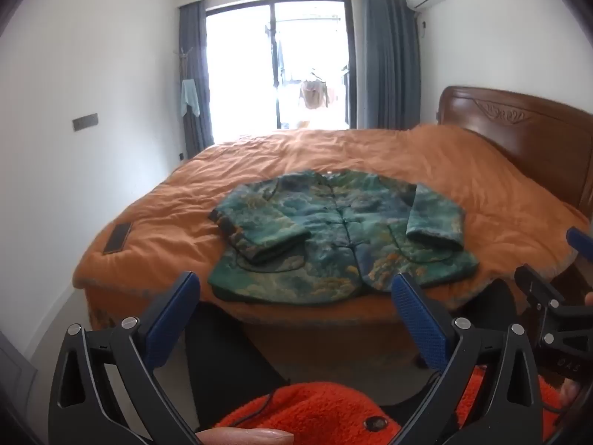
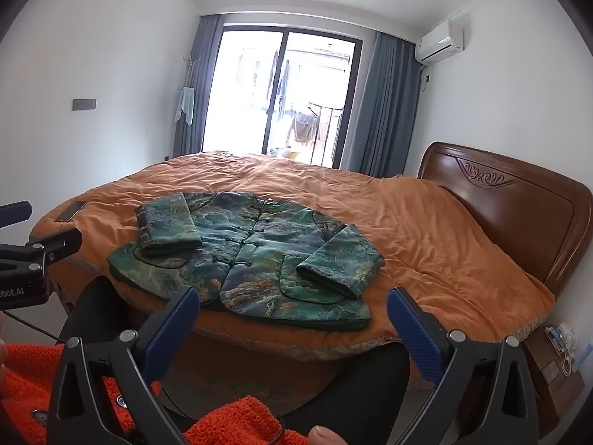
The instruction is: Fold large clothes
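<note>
A green patterned jacket (image 1: 333,230) lies flat, front up, on the orange bedspread (image 1: 370,152) near the bed's front edge, with both sleeves folded in over its front. It also shows in the right wrist view (image 2: 244,256). My left gripper (image 1: 296,289) is open and empty, held back from the bed short of the jacket's hem. My right gripper (image 2: 292,307) is open and empty, also short of the hem. The right gripper shows at the right edge of the left wrist view (image 1: 556,296). The left gripper shows at the left edge of the right wrist view (image 2: 22,252).
A dark phone (image 1: 118,237) lies on the bed's left corner. A wooden headboard (image 2: 519,207) stands at the right. A nightstand (image 2: 556,359) with small items sits beside the bed. The window and curtains are behind the bed. The person's orange fleece (image 1: 315,411) fills the bottom.
</note>
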{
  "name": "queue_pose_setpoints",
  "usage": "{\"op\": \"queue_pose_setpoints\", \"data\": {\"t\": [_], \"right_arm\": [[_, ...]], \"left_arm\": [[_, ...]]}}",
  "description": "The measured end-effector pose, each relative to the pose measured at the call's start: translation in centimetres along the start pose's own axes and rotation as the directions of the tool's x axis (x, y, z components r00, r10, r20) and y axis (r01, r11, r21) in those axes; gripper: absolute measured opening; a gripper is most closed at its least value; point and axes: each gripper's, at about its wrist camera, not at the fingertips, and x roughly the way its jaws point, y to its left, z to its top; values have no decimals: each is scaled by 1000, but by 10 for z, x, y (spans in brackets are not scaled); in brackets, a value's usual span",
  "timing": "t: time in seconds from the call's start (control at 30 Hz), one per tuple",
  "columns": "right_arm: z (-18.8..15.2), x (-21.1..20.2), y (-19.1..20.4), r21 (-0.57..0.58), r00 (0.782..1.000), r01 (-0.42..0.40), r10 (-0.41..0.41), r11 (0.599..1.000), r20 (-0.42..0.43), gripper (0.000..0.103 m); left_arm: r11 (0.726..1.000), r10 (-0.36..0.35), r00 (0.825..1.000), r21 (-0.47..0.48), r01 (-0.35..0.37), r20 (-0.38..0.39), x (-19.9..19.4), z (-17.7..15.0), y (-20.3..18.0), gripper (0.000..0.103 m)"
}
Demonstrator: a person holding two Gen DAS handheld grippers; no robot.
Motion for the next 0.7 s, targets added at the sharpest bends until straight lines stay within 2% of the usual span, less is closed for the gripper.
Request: {"op": "queue_pose_setpoints", "data": {"t": [0.7], "right_arm": [[-2, 3, 1, 4, 1000, 4, -4, 1000, -17, 103]], "left_arm": [[1000, 2, 1000, 3, -2, -9, 0, 0, 0, 103]]}}
